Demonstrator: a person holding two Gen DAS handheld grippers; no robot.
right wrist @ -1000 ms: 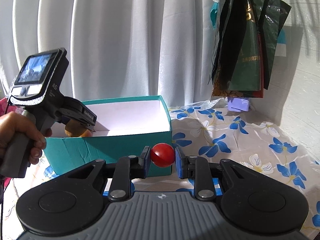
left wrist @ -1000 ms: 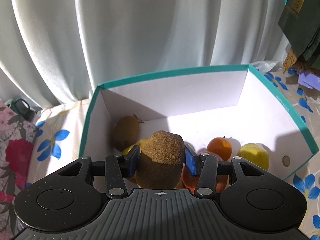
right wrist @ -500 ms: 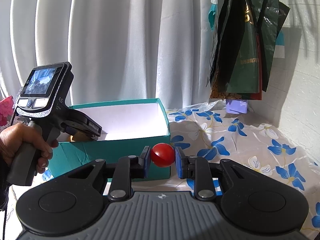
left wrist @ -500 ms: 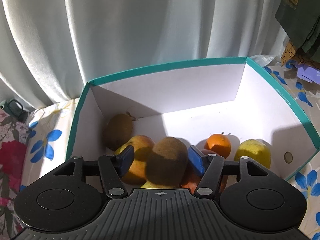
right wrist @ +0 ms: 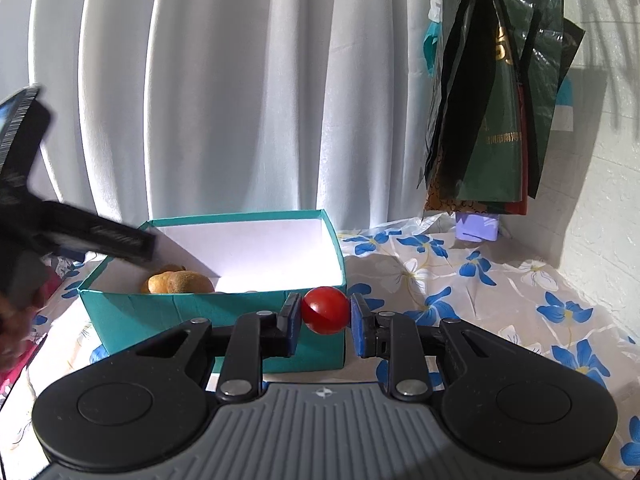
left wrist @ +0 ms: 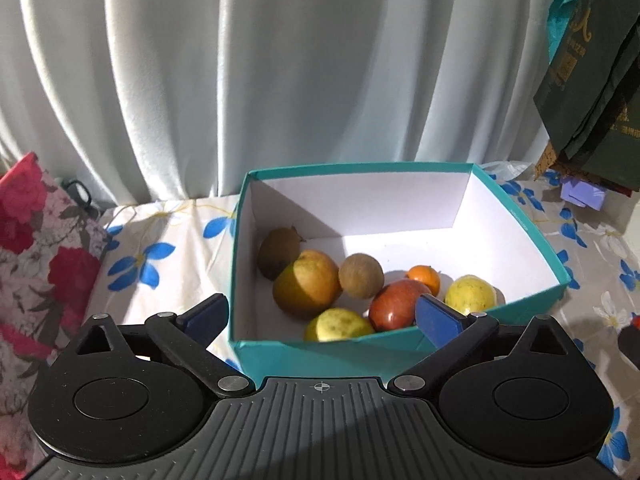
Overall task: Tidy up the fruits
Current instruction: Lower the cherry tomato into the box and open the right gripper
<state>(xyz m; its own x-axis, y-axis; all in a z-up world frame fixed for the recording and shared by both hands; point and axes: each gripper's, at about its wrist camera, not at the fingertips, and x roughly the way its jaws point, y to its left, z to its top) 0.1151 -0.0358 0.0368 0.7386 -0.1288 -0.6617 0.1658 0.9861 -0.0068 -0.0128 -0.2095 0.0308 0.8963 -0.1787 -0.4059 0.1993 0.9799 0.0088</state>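
Your left gripper [left wrist: 320, 320] hangs just in front of the near wall of the teal cardboard box with a white inside [left wrist: 520, 216], its blue pads spread wide and opening, with nothing clamped between them. The box stands on a pale tablecloth printed with blue flowers [left wrist: 160, 248], before a white pleated curtain [left wrist: 280, 72].

Inside the box the fruit lies gathered toward the near left. A brown fuzzy kiwi [left wrist: 278, 252] sits against the left wall, touching a large yellow-orange apple [left wrist: 307, 288]. A second, rounder brown kiwi [left wrist: 361, 275] rests just right of that apple. In front of it lies a red-orange apple [left wrist: 396, 306], with a small orange mandarin [left wrist: 425, 276] behind it. A yellow-green round fruit [left wrist: 470, 295] sits at the right, and another yellow-green fruit [left wrist: 336, 325] lies against the near wall.

Your right gripper [right wrist: 326, 320] is closed narrowly on a small red cherry tomato [right wrist: 325, 309], held outside the box, in front of its near right corner. The box's far right part is bare.
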